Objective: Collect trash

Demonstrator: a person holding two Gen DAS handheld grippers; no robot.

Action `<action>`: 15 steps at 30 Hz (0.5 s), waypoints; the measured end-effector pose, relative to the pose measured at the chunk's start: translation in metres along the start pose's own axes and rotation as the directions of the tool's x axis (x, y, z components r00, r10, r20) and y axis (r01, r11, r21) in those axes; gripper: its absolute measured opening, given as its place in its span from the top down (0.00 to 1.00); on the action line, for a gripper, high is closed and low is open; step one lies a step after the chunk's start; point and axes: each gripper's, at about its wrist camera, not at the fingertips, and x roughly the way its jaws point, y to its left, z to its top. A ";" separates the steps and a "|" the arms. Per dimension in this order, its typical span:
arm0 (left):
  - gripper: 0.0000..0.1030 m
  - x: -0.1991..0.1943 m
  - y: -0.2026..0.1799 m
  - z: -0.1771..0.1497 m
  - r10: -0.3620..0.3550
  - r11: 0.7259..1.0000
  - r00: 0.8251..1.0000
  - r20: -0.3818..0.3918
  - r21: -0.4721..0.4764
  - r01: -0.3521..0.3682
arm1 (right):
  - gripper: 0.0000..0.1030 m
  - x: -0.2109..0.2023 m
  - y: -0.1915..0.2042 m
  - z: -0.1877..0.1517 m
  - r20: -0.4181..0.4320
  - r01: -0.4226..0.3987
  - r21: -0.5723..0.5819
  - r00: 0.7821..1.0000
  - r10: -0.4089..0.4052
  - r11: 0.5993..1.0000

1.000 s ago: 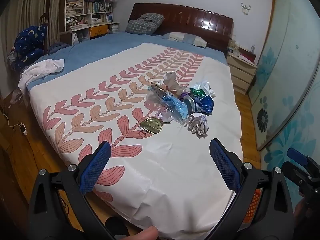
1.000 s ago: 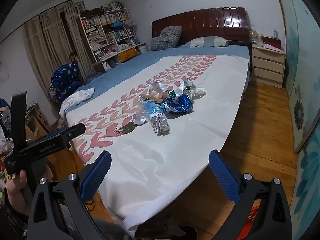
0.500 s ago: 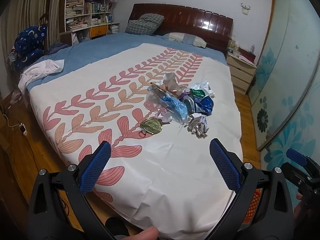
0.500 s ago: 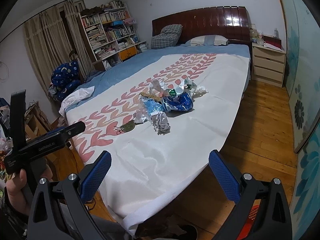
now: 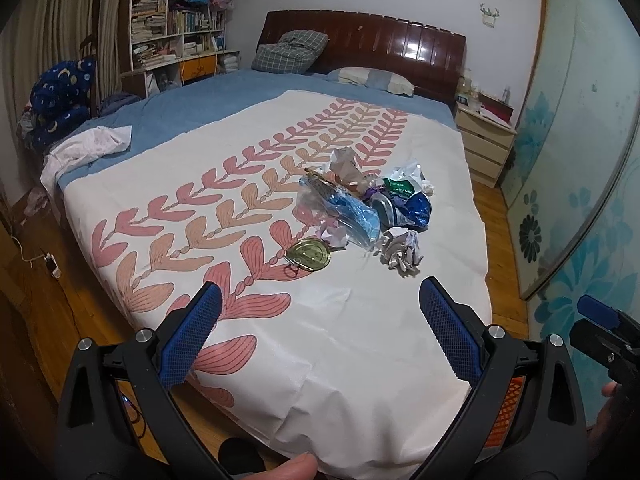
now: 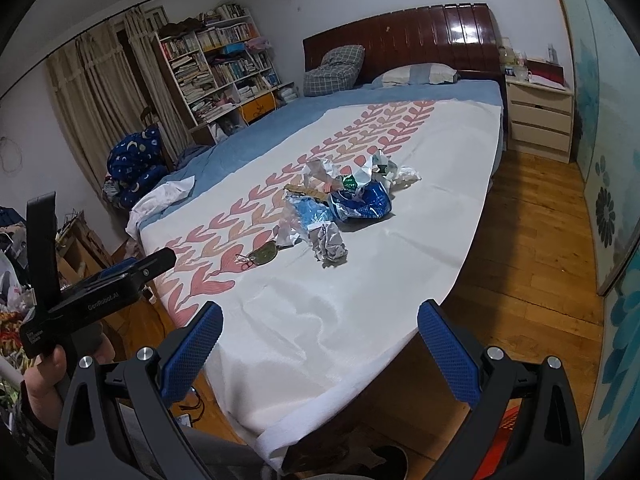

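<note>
A pile of trash lies on the white leaf-patterned bedcover (image 5: pixel 256 320): a crumpled paper ball (image 5: pixel 401 249), a gold can lid (image 5: pixel 310 255), a clear and blue plastic bag (image 5: pixel 348 214), a blue foil wrapper (image 5: pixel 414 210) and crumpled paper (image 5: pixel 346 164). The pile also shows in the right wrist view, with the paper ball (image 6: pixel 330 245) and the blue wrapper (image 6: pixel 362 202). My left gripper (image 5: pixel 318 334) is open and empty, above the foot of the bed, short of the pile. My right gripper (image 6: pixel 318 340) is open and empty, above the bed's near right corner.
A wooden headboard (image 5: pixel 372 46) and pillows stand at the far end. A bedside cabinet (image 5: pixel 482 144) and glass sliding doors (image 5: pixel 580 140) are on the right. A bookshelf (image 5: pixel 176 20) and heaped clothes (image 5: pixel 60 96) are on the left. Wooden floor (image 6: pixel 520 240) lies right of the bed.
Both grippers have drifted slightly towards the bed. The trash has not moved. Both grippers stay open.
</note>
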 end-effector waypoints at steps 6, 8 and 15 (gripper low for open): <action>0.05 0.000 0.003 -0.001 -0.003 1.000 1.000 -0.003 -0.014 0.003 | 0.06 -0.005 0.017 0.002 0.038 0.010 -0.089 0.999 -0.007 0.996; 0.05 0.001 0.004 -0.001 -0.004 1.000 1.000 -0.006 -0.017 0.003 | 0.06 -0.009 0.020 0.002 0.070 -0.022 -0.120 0.997 0.031 0.993; 0.05 0.001 0.010 -0.002 0.011 1.000 1.000 -0.003 -0.024 -0.011 | 0.06 -0.002 0.007 0.003 -0.004 -0.035 -0.052 0.999 0.035 0.998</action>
